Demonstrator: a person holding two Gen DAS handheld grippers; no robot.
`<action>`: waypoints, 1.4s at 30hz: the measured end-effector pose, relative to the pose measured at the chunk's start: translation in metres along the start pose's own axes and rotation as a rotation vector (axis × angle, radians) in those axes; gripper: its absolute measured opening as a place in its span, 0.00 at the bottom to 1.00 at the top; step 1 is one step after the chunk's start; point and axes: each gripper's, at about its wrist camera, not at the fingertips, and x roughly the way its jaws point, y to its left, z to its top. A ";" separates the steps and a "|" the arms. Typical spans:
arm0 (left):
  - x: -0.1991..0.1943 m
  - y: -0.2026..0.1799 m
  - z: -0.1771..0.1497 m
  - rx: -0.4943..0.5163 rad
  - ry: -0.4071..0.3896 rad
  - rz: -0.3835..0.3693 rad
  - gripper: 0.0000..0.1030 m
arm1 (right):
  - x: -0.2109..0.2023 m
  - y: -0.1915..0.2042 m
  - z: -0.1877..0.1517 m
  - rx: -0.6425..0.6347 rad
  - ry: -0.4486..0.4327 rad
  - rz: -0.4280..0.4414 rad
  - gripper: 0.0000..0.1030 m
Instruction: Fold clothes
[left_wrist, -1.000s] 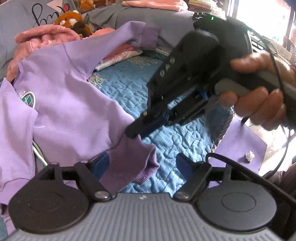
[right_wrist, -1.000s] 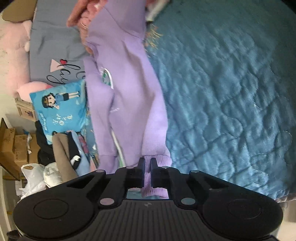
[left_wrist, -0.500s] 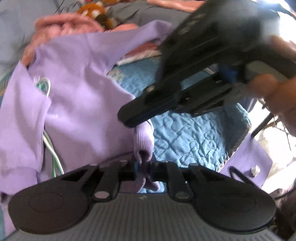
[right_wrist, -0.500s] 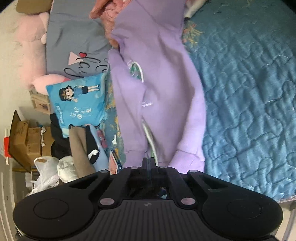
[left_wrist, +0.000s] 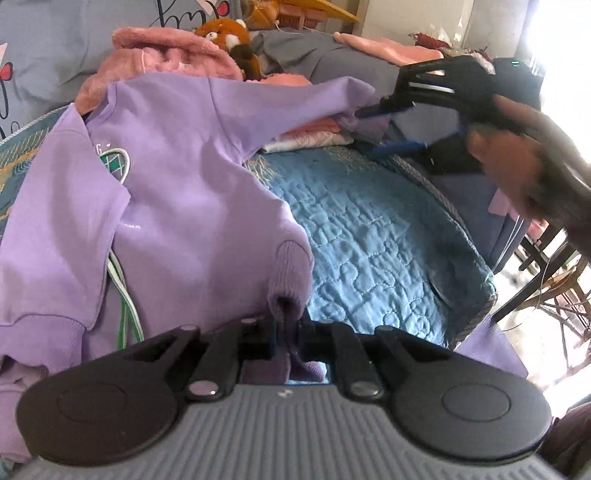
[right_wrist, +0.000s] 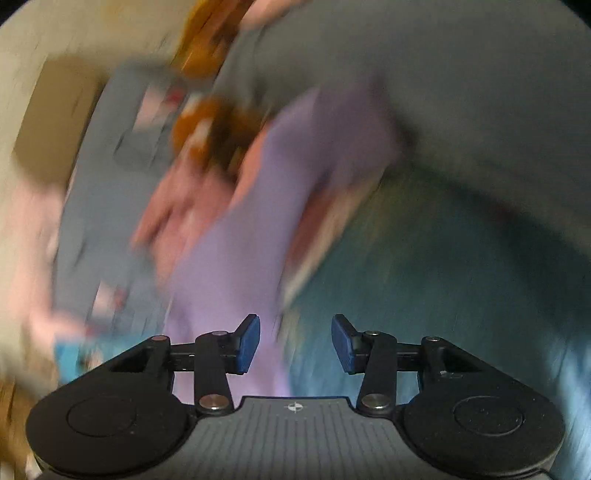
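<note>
Since half a second ago the right gripper has let go of the ribbed hem and swung away to the upper right of the left wrist frame, where it now sits with its blue-padded fingers apart around the far sleeve end of the purple sweatshirt. In its own view the right gripper shows its jaws spread wide with nothing between them, and everything beyond is smeared by motion blur; only a purple streak of the sweatshirt and the blue quilt can be made out. A hand grips the handle at the right edge of the left wrist frame.

The left gripper is clamped on the sweatshirt's ribbed hem corner at the lower centre of its frame. The sweatshirt lies spread over the left half of the frame on the quilted blue bedspread, one sleeve folded across its chest at the left and the other stretched toward the upper right. A pink fleece garment and a brown plush toy sit behind its collar at the top.
</note>
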 end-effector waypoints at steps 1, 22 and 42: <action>0.000 0.000 0.000 -0.001 0.000 -0.001 0.10 | 0.000 -0.002 0.009 0.009 -0.043 -0.014 0.42; -0.005 0.009 -0.001 -0.058 -0.017 -0.032 0.10 | 0.017 -0.027 0.068 0.149 -0.280 0.016 0.11; -0.055 0.051 -0.005 -0.309 -0.153 -0.032 0.10 | 0.047 0.284 0.036 -0.387 -0.085 0.198 0.10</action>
